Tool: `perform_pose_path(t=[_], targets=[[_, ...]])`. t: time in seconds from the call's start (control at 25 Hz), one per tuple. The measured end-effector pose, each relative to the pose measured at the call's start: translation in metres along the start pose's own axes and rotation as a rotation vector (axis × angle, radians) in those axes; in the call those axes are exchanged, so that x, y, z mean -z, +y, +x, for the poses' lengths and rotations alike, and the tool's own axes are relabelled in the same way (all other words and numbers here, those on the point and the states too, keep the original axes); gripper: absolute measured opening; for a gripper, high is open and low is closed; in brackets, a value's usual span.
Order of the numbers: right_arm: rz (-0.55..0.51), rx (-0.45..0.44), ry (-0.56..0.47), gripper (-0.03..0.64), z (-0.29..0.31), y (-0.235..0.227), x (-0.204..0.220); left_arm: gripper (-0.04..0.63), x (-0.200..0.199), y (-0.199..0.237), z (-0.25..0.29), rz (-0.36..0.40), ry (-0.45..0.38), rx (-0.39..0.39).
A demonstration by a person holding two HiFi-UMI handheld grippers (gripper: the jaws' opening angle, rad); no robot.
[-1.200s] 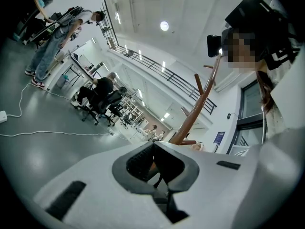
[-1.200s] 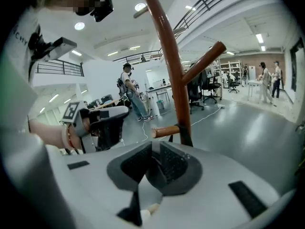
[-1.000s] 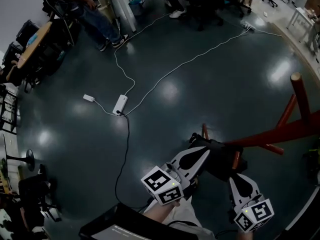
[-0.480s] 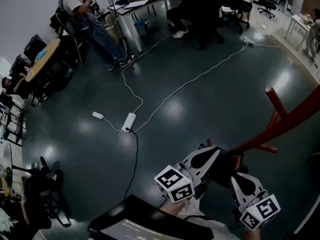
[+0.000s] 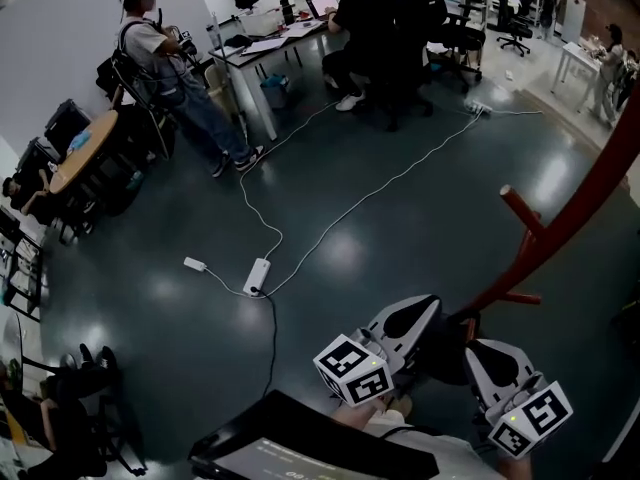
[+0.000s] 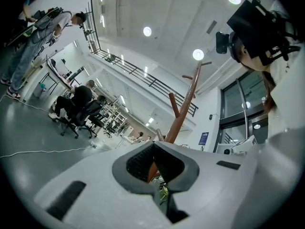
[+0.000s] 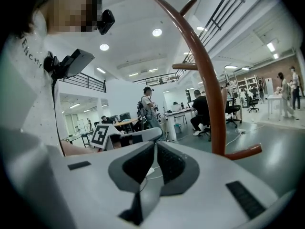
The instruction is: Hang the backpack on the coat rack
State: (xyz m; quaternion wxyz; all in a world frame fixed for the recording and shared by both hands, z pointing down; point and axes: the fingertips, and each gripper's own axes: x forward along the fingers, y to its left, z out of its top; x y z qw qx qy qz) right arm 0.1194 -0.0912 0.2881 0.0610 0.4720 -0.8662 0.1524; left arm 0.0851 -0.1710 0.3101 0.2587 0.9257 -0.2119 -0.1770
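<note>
The red-brown coat rack (image 5: 565, 213) leans across the right of the head view, with pegs low on its pole. It also rises past the jaws in the left gripper view (image 6: 183, 106) and in the right gripper view (image 7: 212, 85). My left gripper (image 5: 430, 313) and right gripper (image 5: 477, 356) sit side by side near the rack's foot. A dark shape (image 5: 448, 353) lies between their tips; I cannot tell whether it is the backpack. The left gripper (image 6: 153, 162) and the right gripper (image 7: 156, 162) each have their jaws together, and nothing shows between them.
A white power strip (image 5: 257, 274) and long white cables (image 5: 370, 193) lie on the dark glossy floor. A person stands by a desk (image 5: 170, 63) at the back left, and another sits at a laptop (image 5: 362, 18). Chairs (image 5: 95, 163) line the left. A black case (image 5: 300, 450) is at my feet.
The head view has tilted up, so more of the room's back shows and the rack reaches higher in the frame. Both grippers sit lower in view, still side by side.
</note>
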Motion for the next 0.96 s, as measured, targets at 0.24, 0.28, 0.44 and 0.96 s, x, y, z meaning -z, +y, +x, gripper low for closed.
perform_pose_path(t=[0.24,0.28,0.44,0.96], targets=[[-0.021,0.028,-0.027,0.034,-0.014,0.007,-0.006,0.009,-0.002,-0.014,0.004,0.009,-0.005,0.036],[-0.019,0.035,-0.032,0.034,-0.016,0.007,-0.006,0.009,-0.001,-0.015,0.005,0.011,-0.003,0.041],[-0.014,0.076,-0.055,0.034,-0.026,0.005,-0.009,0.009,-0.001,-0.019,0.003,0.013,0.003,0.051],[-0.010,0.111,-0.104,0.034,-0.041,0.010,-0.012,0.009,-0.005,-0.026,-0.001,0.036,0.009,0.065]])
